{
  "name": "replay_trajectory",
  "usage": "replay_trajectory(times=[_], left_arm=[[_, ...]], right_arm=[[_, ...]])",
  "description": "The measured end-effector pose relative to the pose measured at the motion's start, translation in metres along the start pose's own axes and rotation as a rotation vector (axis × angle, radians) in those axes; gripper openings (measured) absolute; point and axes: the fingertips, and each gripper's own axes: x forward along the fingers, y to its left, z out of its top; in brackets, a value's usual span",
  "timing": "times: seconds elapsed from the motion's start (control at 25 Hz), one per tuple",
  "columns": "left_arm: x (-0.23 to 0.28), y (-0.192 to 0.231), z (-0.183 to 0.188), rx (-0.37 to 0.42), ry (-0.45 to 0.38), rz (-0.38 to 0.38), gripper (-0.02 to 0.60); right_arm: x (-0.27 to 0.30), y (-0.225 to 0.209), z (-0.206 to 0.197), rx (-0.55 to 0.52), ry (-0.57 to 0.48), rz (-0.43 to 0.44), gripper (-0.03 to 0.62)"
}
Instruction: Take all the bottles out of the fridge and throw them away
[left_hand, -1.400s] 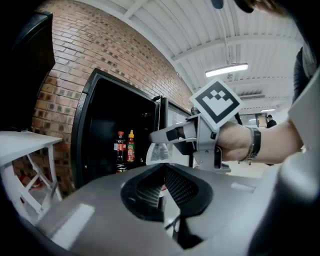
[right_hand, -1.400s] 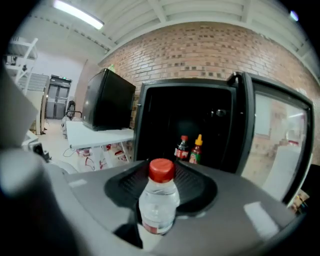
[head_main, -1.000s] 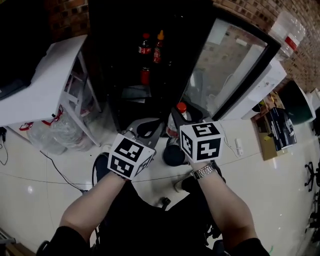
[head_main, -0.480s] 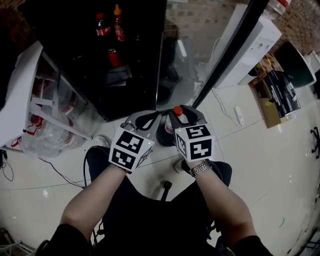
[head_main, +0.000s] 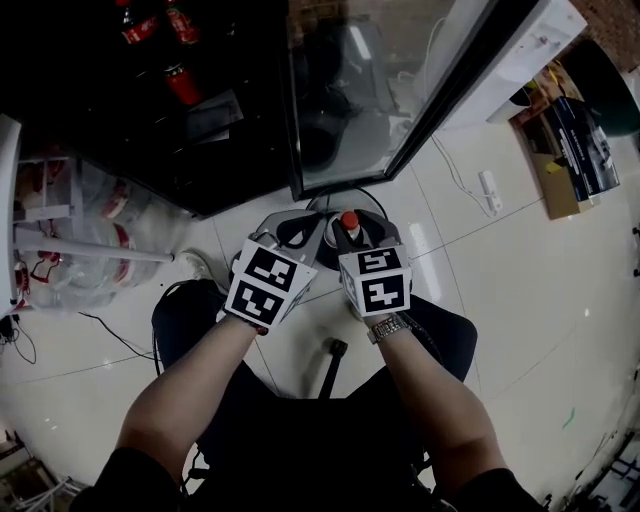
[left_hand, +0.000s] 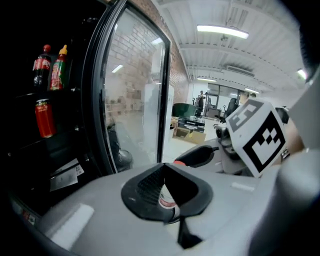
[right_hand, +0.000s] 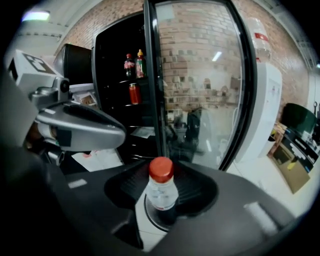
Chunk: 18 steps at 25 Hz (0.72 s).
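Right gripper (right_hand: 161, 186) pinching an upright clear, red-capped bottle (right_hand: 161, 196) before the open fridge (right_hand: 111, 65). Left gripper (left_hand: 168, 196) pressed together, empty. Two bottles (left_hand: 50, 67) stand shelved inside.

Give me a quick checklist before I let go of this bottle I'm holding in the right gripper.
1. Grip of right gripper on clear bottle: ok.
2. Its red cap on: ok.
3. Dark round rim under the bottle: ok; whether it is a bin: cannot tell.
4. Left gripper empty, beside the bottle: ok.
5. Fridge emptied: not ok, two bottles and a red can are inside.
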Motion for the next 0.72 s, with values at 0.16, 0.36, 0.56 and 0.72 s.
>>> replay_trajectory(times=[0.16,0.36,0.56,0.72], left_arm=[[0.028,0.005,-0.023,-0.029,0.059,-0.016,0.003],[0.054,0.009,-0.045,-0.052,0.119,-0.040,0.003],[0.068,0.015,-0.058,-0.070,0.146,-0.051,0.003],[0.072,0.020,-0.063,-0.073,0.158,-0.050,0.003]], right_arm=[[0.033,-0.005,-0.029,0.013,0.063,0.017,0.150],[0.067,-0.010,-0.070,0.030,0.152,0.033,0.150],[0.091,-0.017,-0.115,0.126,0.251,0.029,0.152],[0.095,-0.032,-0.128,0.147,0.257,-0.013,0.026]])
